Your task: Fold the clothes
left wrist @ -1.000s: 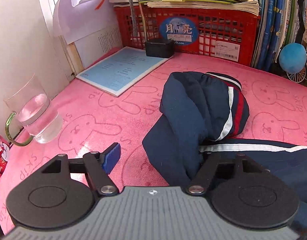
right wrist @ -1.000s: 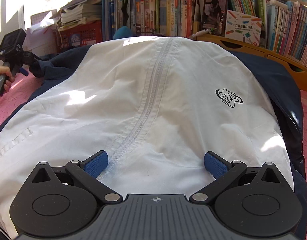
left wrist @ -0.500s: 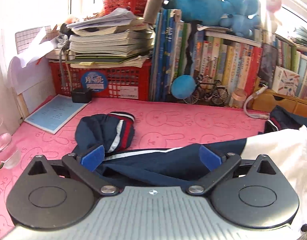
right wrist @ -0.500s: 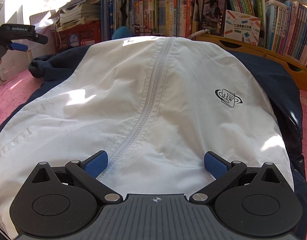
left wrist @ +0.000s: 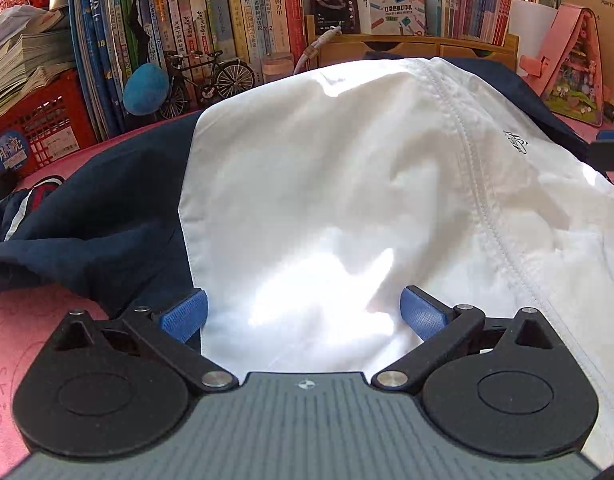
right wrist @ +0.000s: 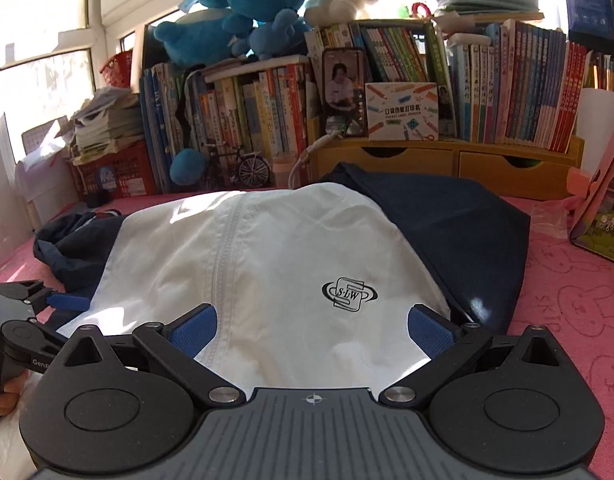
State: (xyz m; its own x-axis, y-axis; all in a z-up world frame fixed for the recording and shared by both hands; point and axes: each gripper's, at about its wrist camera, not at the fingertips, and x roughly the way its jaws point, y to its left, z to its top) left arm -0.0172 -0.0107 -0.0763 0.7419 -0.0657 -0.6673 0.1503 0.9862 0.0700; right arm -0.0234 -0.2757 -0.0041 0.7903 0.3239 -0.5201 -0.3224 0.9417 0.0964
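**Left gripper swings from sleeve to jacket front**

Left wrist view: the left gripper [left wrist: 303,312], jaws spread and empty, now faces the jacket [left wrist: 347,200] on the pink mat [left wrist: 23,332]; a second ago it was at the bunched sleeve [left wrist: 23,208].

Right wrist view: the right gripper [right wrist: 313,330], also released, has lifted. Both look set for 1 next fold.

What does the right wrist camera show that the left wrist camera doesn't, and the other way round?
Only the right wrist view shows the blue plush toys on top of the books, the bright window and the open left gripper beside the jacket. Only the left wrist view shows the red, white and navy striped cuff. Both show the white and navy zip-up jacket on the pink rabbit-print tablecloth and the miniature black bicycle.
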